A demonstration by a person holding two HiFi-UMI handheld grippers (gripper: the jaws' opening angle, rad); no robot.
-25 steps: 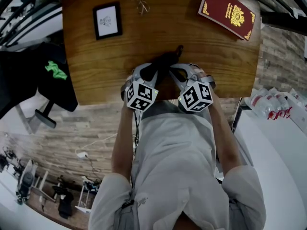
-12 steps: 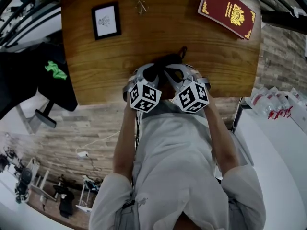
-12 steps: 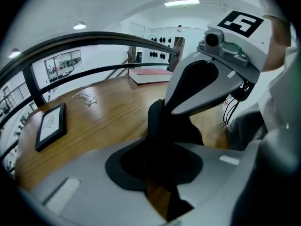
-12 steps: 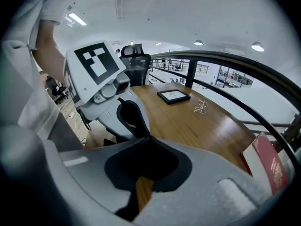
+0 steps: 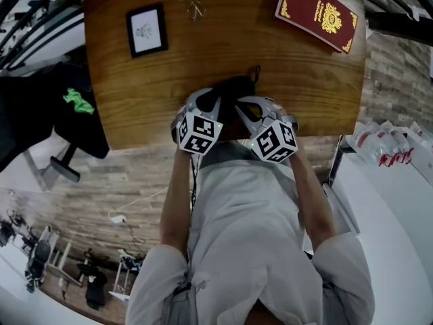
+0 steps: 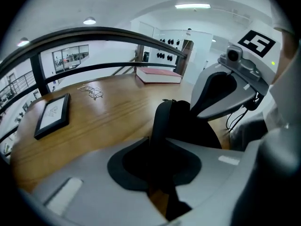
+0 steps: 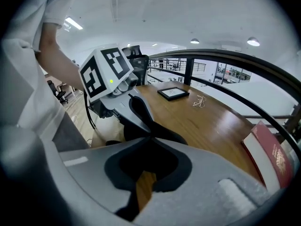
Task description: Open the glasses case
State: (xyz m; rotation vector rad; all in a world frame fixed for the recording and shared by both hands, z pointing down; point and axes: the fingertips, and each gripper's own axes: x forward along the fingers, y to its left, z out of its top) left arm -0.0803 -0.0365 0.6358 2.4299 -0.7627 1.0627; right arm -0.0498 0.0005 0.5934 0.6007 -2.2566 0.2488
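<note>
Closing further since a moment ago, the left tool (image 5: 211,100) nips the black pouch-like glasses case (image 5: 233,88) at the near edge of the brown wooden tabletop (image 5: 135,107), and the right tool (image 5: 245,107) has rolled slightly.

Left gripper view: jaws narrow, pressing the case's upright rim.

Right gripper view: jaws tight together, apparently pinching a thin black lip.

Both grips look set. Next, I'd judge, comes a gentle, even pull apart.

1 table (image 5: 298,90). On it: 1 frame (image 5: 146,30), upper left; 1 glasses (image 5: 191,1), top centre; 1 book (image 5: 319,13), red, upper right; 1 case (image 5: 235,89), black, centre near bottom edge of table.
</note>
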